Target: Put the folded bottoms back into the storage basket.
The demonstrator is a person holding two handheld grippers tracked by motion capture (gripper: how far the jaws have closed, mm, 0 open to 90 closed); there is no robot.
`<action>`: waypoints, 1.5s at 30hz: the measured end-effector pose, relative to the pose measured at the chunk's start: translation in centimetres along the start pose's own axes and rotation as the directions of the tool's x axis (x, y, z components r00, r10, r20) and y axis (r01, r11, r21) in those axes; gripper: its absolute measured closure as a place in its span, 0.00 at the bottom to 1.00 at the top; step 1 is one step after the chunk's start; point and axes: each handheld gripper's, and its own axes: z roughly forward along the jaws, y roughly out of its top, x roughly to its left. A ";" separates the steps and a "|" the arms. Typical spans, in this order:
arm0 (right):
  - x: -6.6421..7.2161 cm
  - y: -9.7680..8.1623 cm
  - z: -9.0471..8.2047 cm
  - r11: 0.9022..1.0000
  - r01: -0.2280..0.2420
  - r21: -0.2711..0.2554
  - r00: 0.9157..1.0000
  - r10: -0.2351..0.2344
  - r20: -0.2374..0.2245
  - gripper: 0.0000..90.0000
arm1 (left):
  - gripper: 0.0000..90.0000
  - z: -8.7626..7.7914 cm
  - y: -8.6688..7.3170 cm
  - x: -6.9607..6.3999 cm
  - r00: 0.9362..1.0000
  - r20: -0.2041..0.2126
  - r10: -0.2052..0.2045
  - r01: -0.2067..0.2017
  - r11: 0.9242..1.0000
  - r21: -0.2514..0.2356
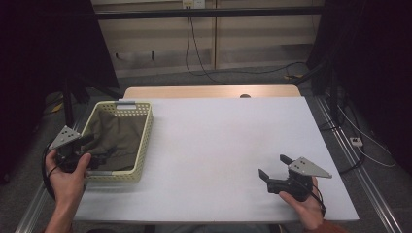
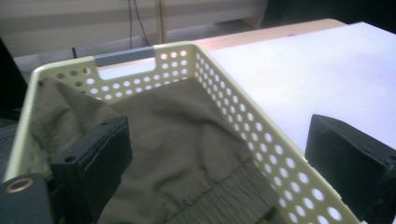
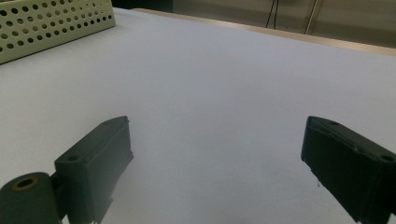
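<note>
A pale yellow perforated basket (image 1: 146, 137) stands on the left of the white table (image 1: 218, 141). Olive-green cloth (image 1: 120, 133) lies crumpled in it. My left gripper (image 1: 94, 149) is at the basket's near left corner, held by a hand. In the left gripper view the left gripper (image 2: 219, 126) is open, jaws wide apart over the cloth (image 2: 177, 135) and the basket's wall (image 2: 261, 140), nothing between them. My right gripper (image 1: 273, 166) rests low over the table's near right part, open. In the right gripper view the right gripper (image 3: 217, 135) has only bare table between its jaws.
The basket's corner (image 3: 51, 23) lies far off to the left in the right gripper view. A wooden strip (image 1: 209, 91) runs along the table's far edge. Cables (image 1: 194, 53) hang behind it, and metal rails (image 1: 359, 170) flank the table's right side.
</note>
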 end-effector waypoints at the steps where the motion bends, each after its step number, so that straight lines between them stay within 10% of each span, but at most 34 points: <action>1: 0.0 0.0 0.0 1.000 -0.001 -0.001 1.000 0.001 0.000 0.10 | 0.08 0.0 0.0 -0.3 1.000 0.004 0.005 -0.005 1.000 0.001; 29: 0.0 0.0 0.1 1.000 0.000 -0.001 1.000 0.000 -0.006 0.10 | 0.08 1.8 1.5 -6.2 0.990 0.090 0.105 -0.103 0.994 -0.034; 45: 0.0 0.0 0.0 1.000 -0.002 -0.003 1.000 0.002 -0.011 0.10 | 0.08 5.1 2.8 -9.7 0.970 0.161 0.184 -0.183 0.983 -0.021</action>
